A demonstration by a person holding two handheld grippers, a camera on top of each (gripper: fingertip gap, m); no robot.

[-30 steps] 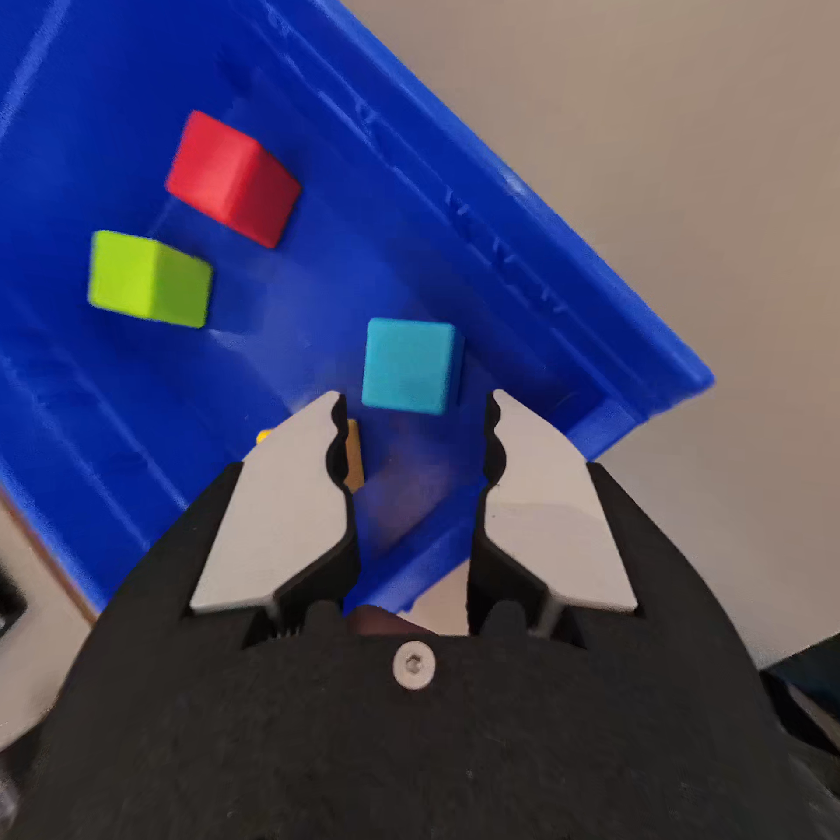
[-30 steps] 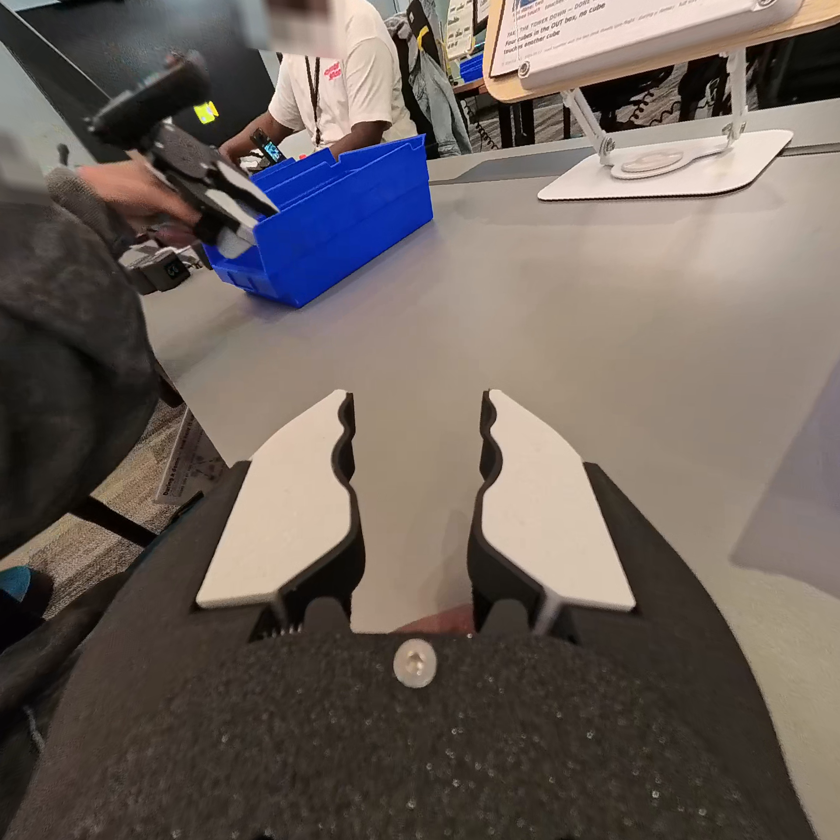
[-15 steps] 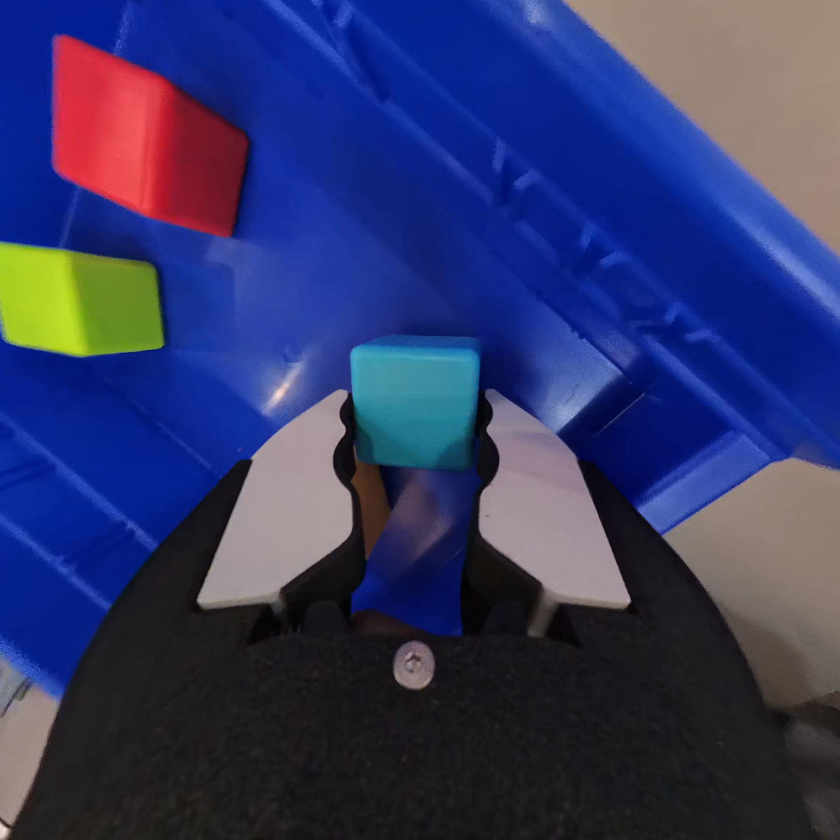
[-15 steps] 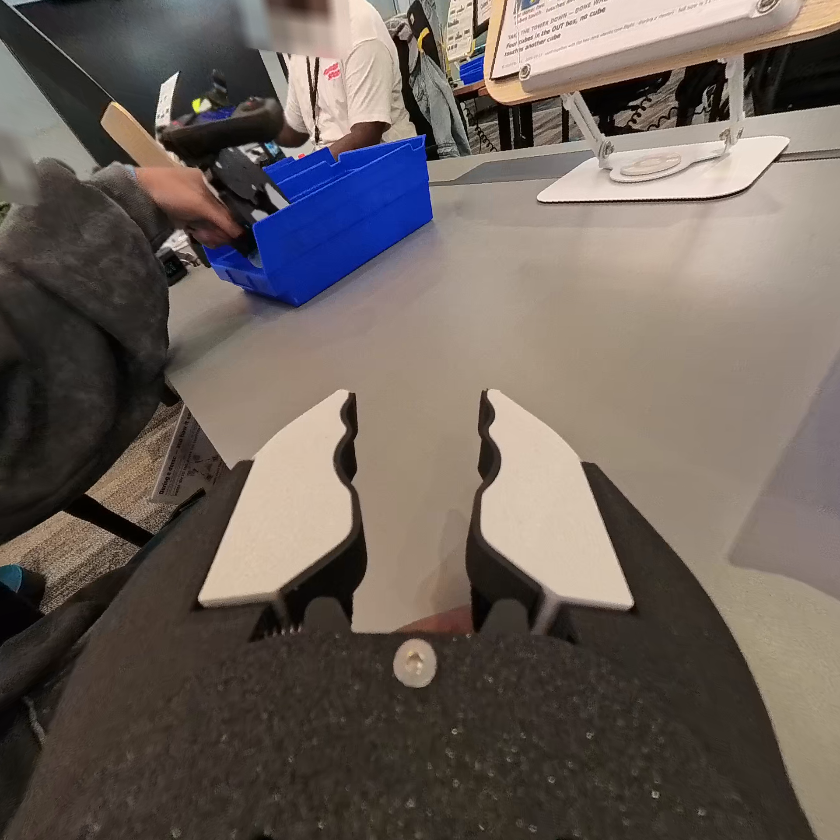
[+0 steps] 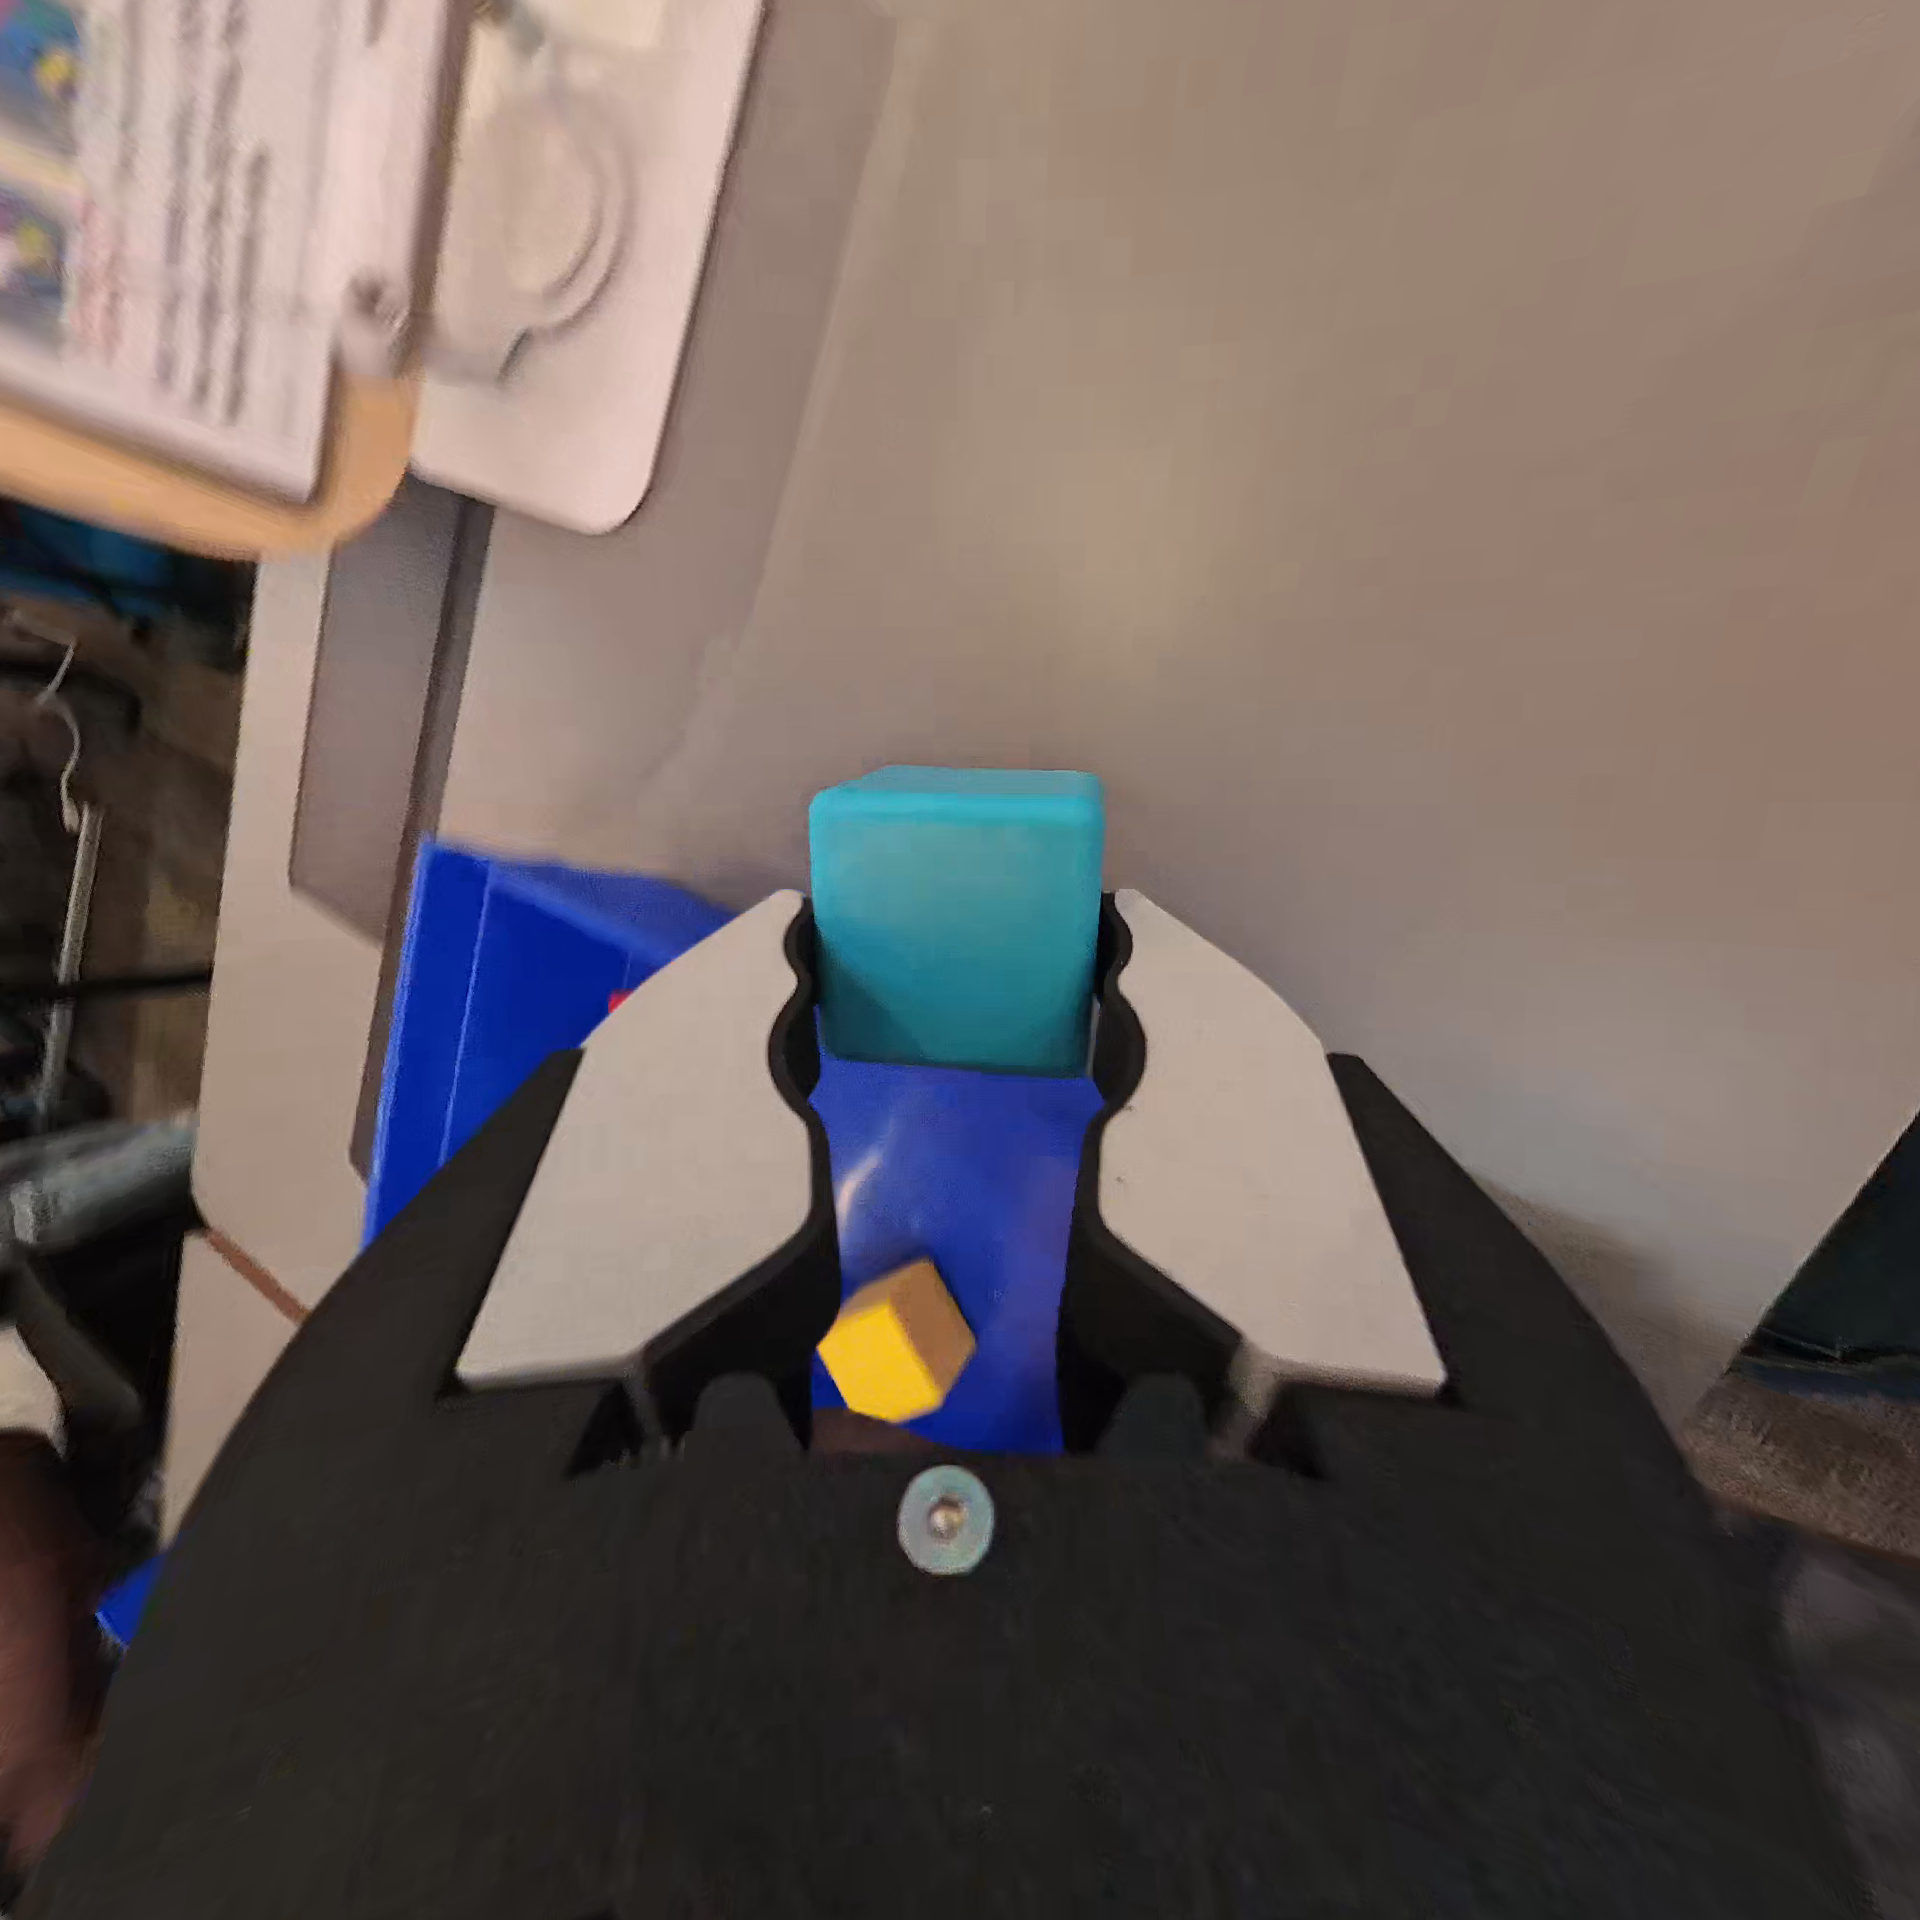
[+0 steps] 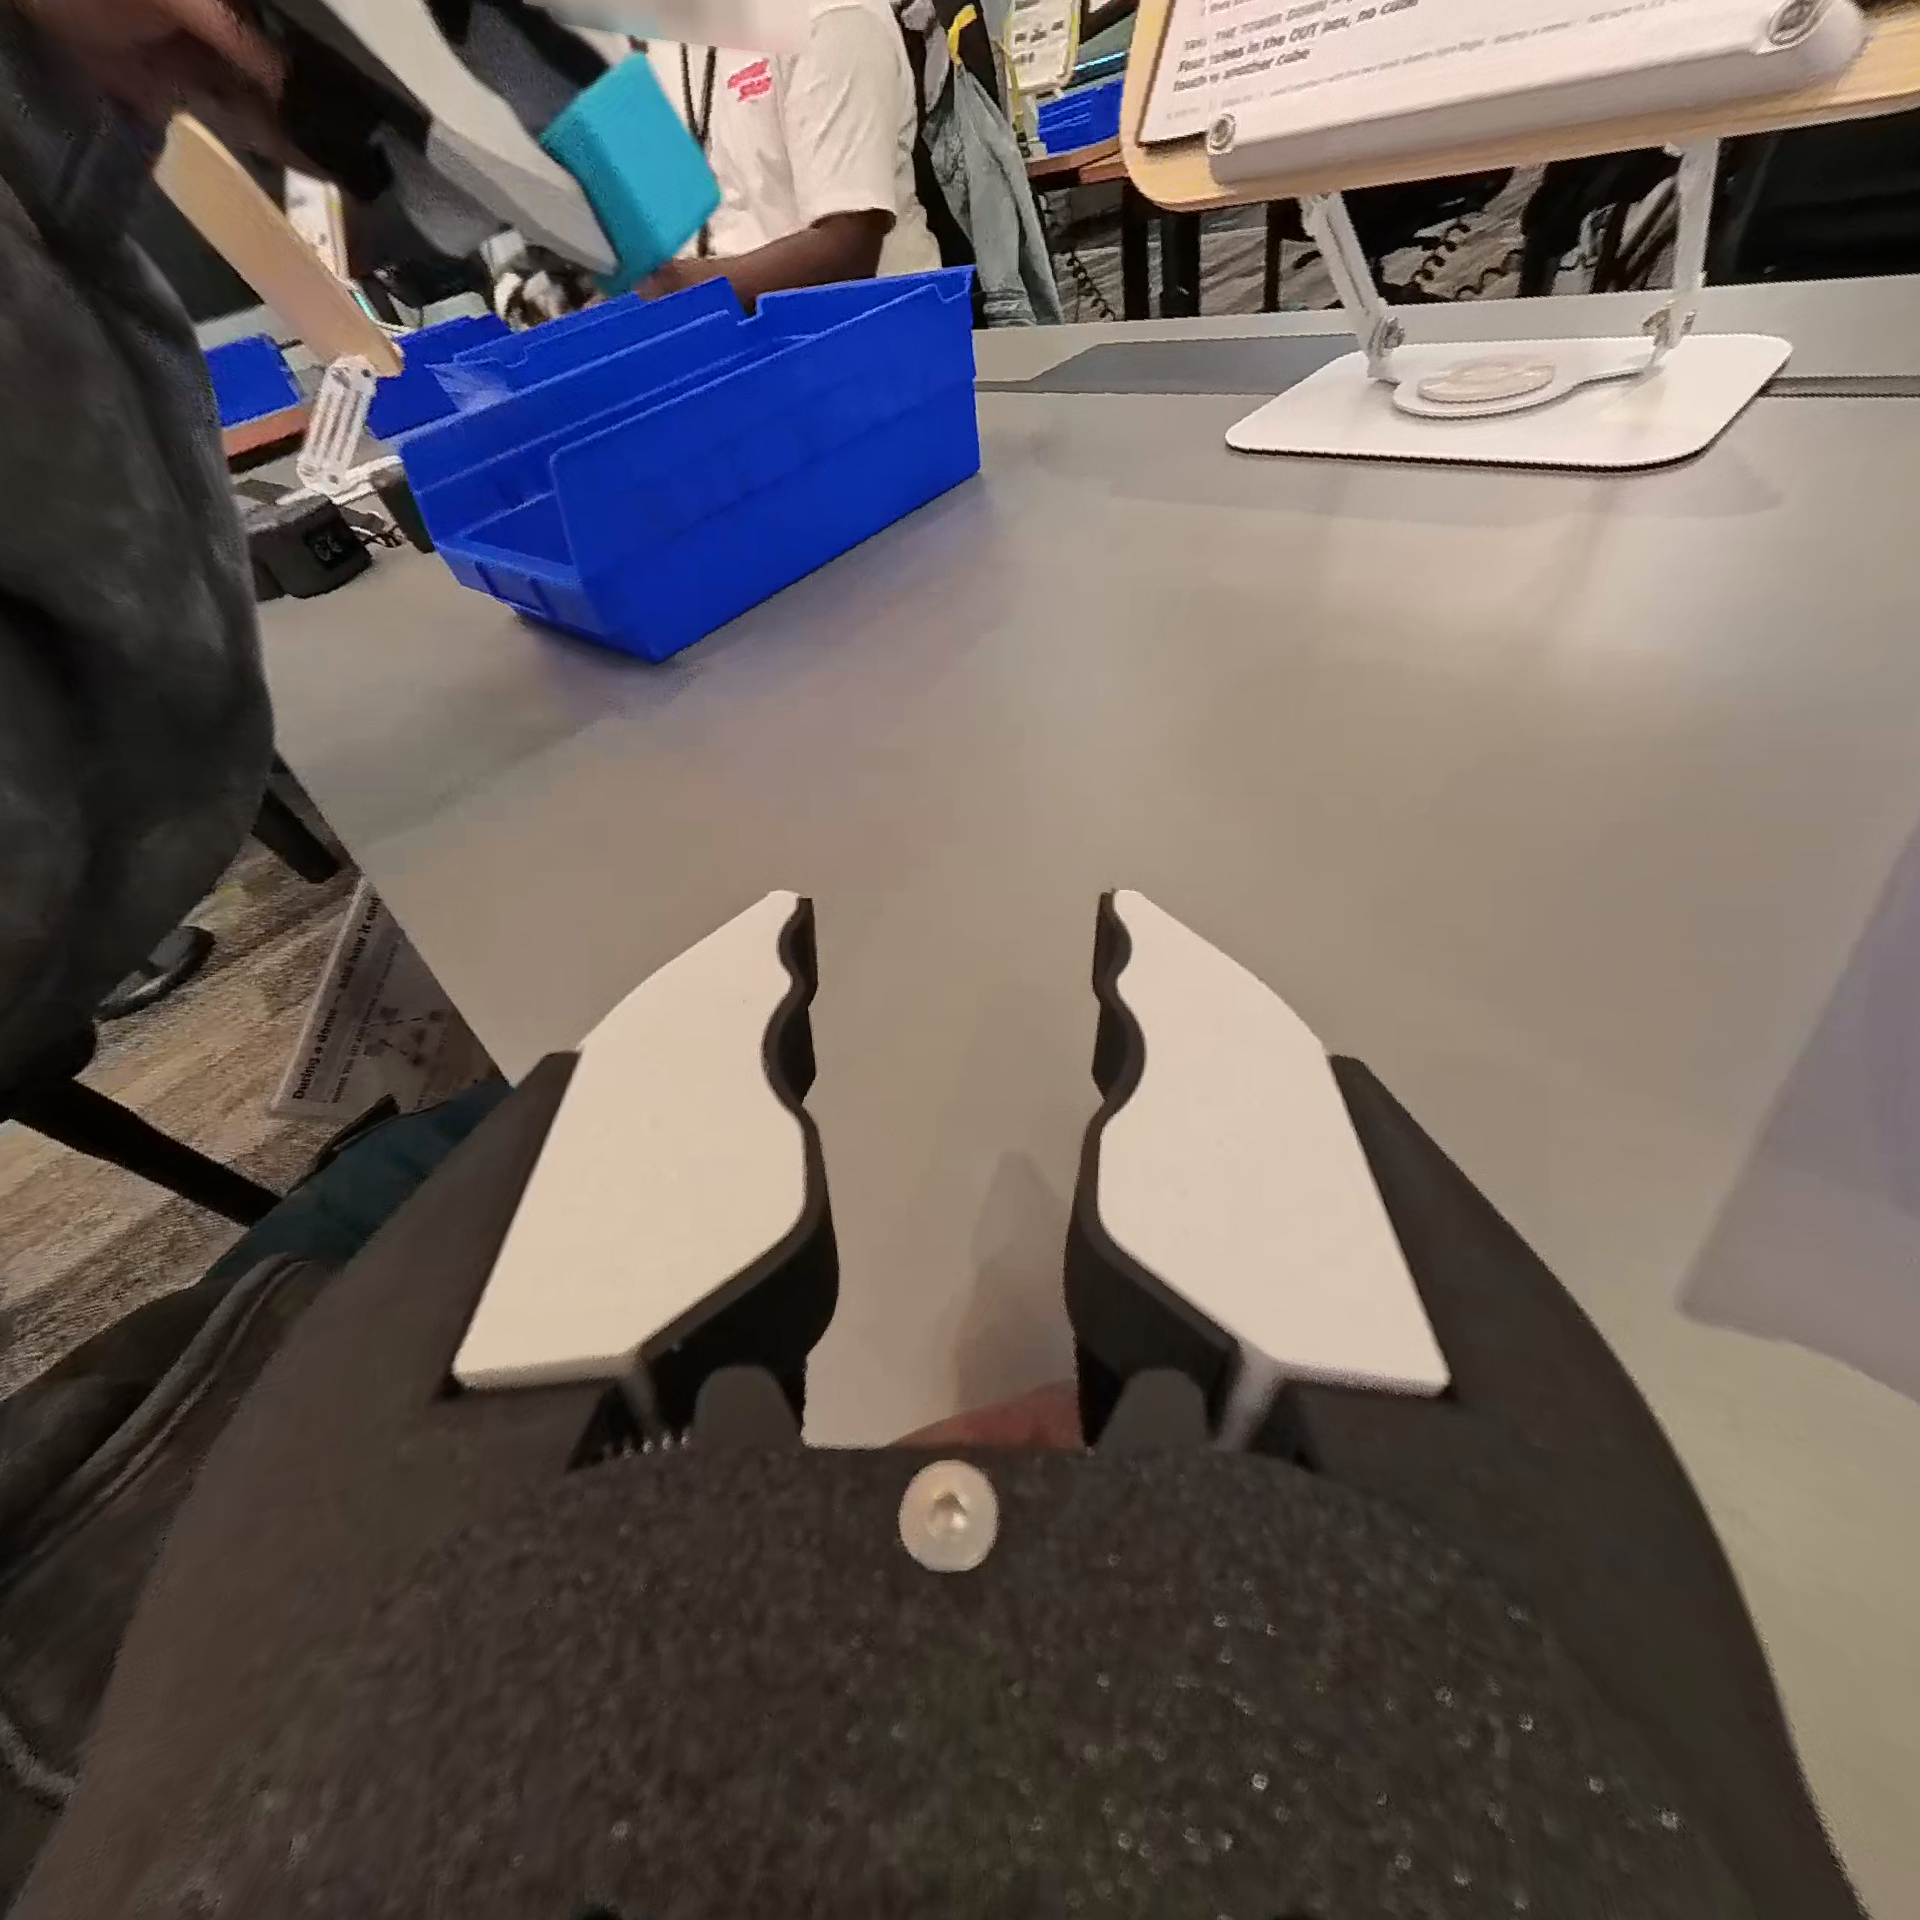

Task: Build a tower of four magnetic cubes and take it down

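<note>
Table [image 6: 1351, 727]: I see a smooth, matte grey top in a busy workroom.
Bin [image 6: 727, 468]: glossy blue plastic, ribbed walls, standing on the table's far left.
Left gripper [image 5: 954, 935]: my grey fingers pinch the teal cube [image 5: 954, 914], smooth with rounded edges, lifted above the bin.
Yellow cube [image 5: 896, 1340]: lies in the bin below.
Right gripper [image 6: 954, 935]: fingers spread, empty, above bare table.
Stand [image 6: 1507, 405]: flat white base, far right.
</note>
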